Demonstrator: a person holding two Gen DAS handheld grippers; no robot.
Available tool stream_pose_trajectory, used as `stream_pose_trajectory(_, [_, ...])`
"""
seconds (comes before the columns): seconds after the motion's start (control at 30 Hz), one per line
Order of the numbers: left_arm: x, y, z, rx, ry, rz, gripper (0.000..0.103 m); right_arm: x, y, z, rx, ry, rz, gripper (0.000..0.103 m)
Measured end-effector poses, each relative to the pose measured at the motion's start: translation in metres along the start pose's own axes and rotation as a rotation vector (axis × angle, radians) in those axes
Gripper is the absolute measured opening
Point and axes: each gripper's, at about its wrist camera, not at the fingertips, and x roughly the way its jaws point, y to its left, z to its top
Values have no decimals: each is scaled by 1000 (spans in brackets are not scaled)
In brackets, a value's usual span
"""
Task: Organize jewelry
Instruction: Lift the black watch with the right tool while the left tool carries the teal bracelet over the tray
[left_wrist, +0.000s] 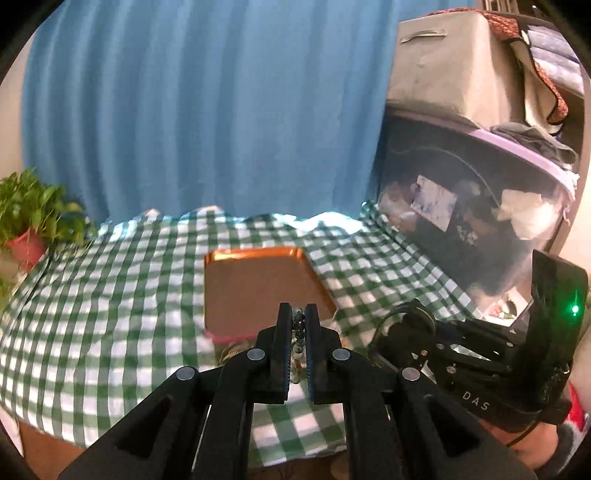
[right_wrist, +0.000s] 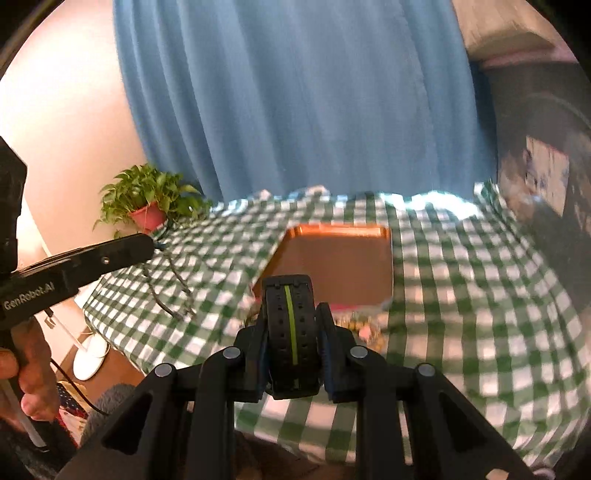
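My left gripper (left_wrist: 298, 314) is shut on a dark beaded strand (left_wrist: 297, 334) that hangs between its pads; in the right wrist view the strand (right_wrist: 173, 288) dangles from the left gripper (right_wrist: 147, 242) over the cloth. My right gripper (right_wrist: 293, 310) is shut on a black watch strap with a green stripe (right_wrist: 290, 332), held above the table's near edge. An orange tray (left_wrist: 255, 284) lies on the checked cloth ahead of both grippers; it also shows in the right wrist view (right_wrist: 332, 266). A small heap of jewelry (right_wrist: 364, 326) lies by the tray's near edge.
A green-and-white checked cloth (left_wrist: 110, 295) covers the table. A potted plant (right_wrist: 147, 206) stands at the far left corner. A dark storage bin (left_wrist: 461, 206) with bags on top stands at the right. A blue curtain (left_wrist: 203, 110) hangs behind.
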Motion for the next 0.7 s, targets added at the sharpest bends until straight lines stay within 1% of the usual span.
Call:
stream_pose_trajectory(0.07, [-1,-2,11,3,-22,-23,7,-2,3,13,-18,-19,10,21])
stream_pose_trajectory(0.17, [2,-5,24,9,-42,-38,7,-2,6,28,-38,-41,17,21])
stream_pose_trajectory(0.33, [25,1,35,10,-37,-56,7,9,5,47,-51,-55,35,21])
stream_pose_trajectory(0.47, [54,16,38,-16,-20,-59,7,32,-1,55,-55,-37,38,21])
stream_pose_trajectory(0.7, [113,50,39,-74,14,-56,7,92,-27,61,-11,13,18,21])
